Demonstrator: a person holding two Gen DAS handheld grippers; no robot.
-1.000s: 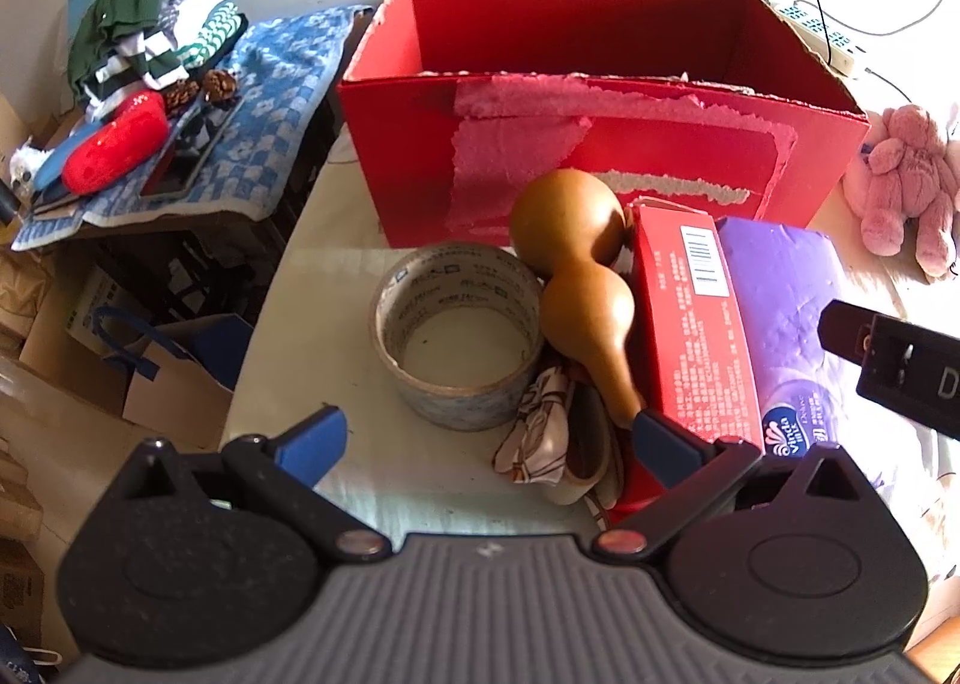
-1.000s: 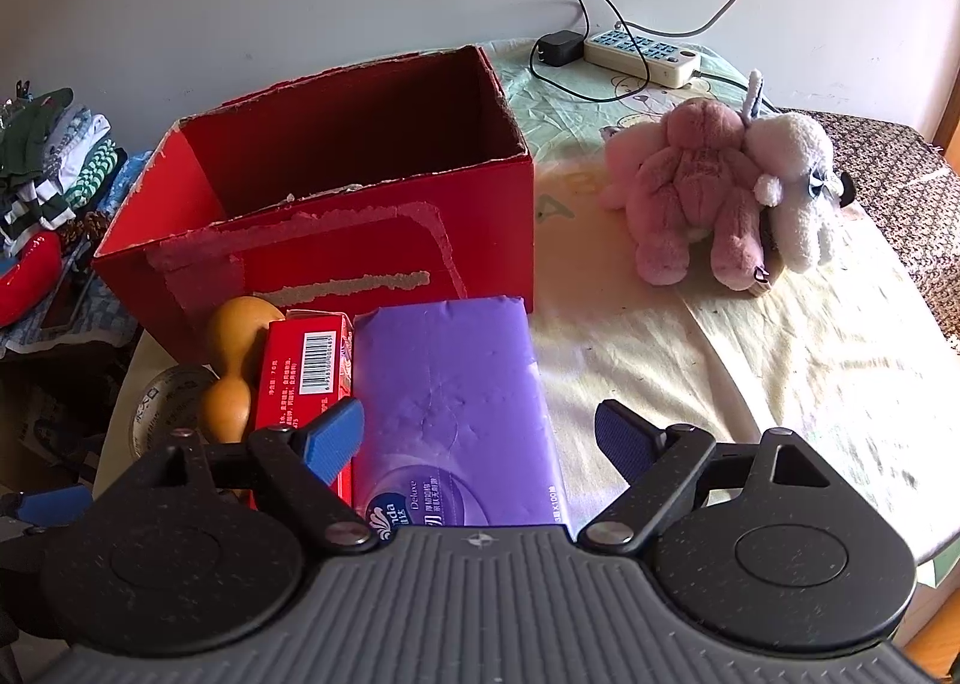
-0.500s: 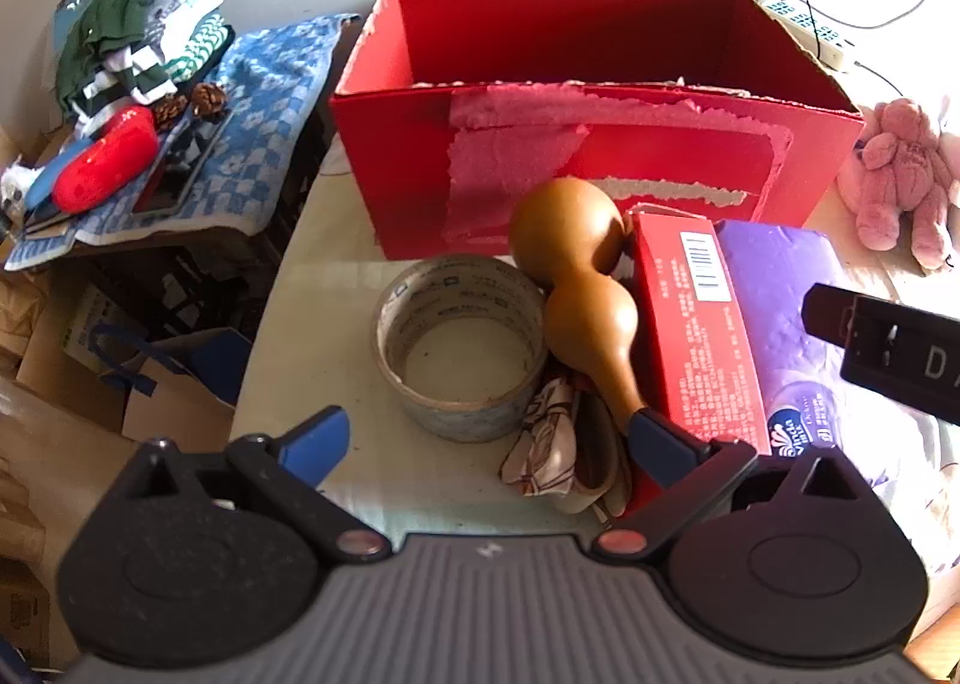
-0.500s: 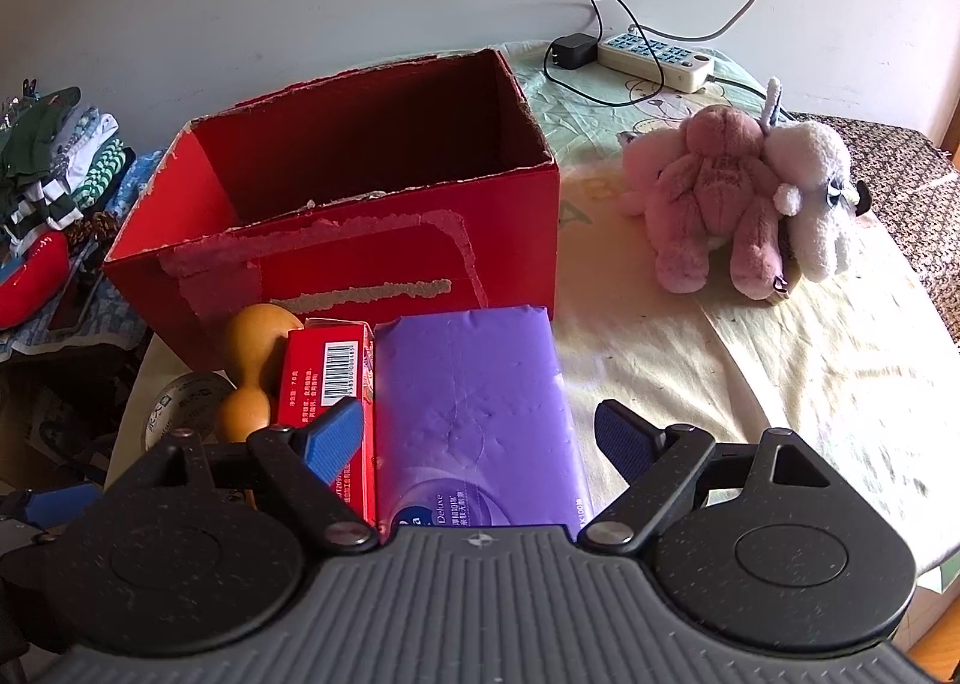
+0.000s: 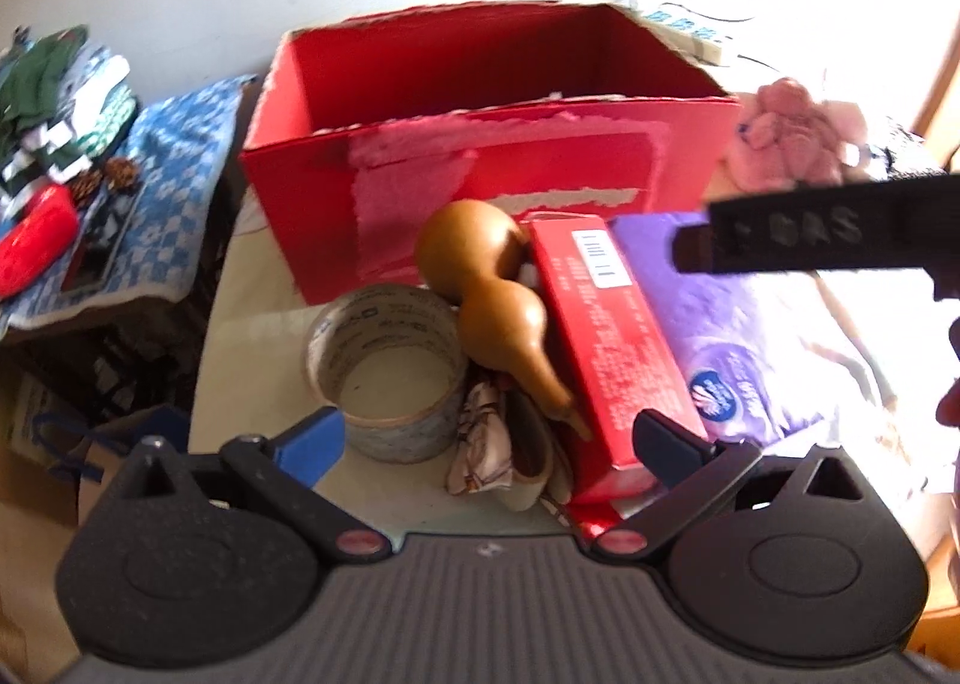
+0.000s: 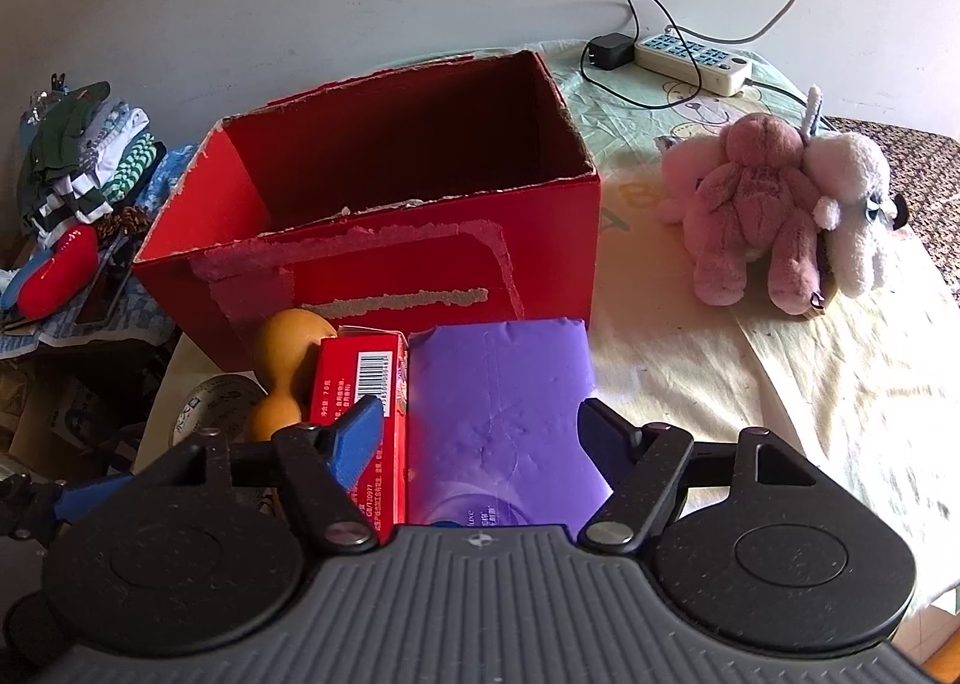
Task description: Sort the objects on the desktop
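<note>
Purple tissue pack point(image 6: 501, 414) lies flat at 6 o'clock of the red box point(image 6: 384, 240), red carton point(image 6: 360, 384) touching its 9 o'clock edge. Right gripper point(image 6: 480, 435) spread wide over the pack, empty. Left gripper point(image 5: 489, 435) wide, empty, above gourd point(image 5: 492, 294) and tape roll point(image 5: 390, 372).

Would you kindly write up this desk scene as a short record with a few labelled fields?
container: open red cardboard box, nothing visible inside
in front of box: brown gourd, slim red carton, purple tissue pack, lying side by side
beside gourd: roll of tape, patterned cloth
right of box: pink plush toy, white plush dog
left gripper: open, empty
right gripper: open, straddling the tissue pack
</note>
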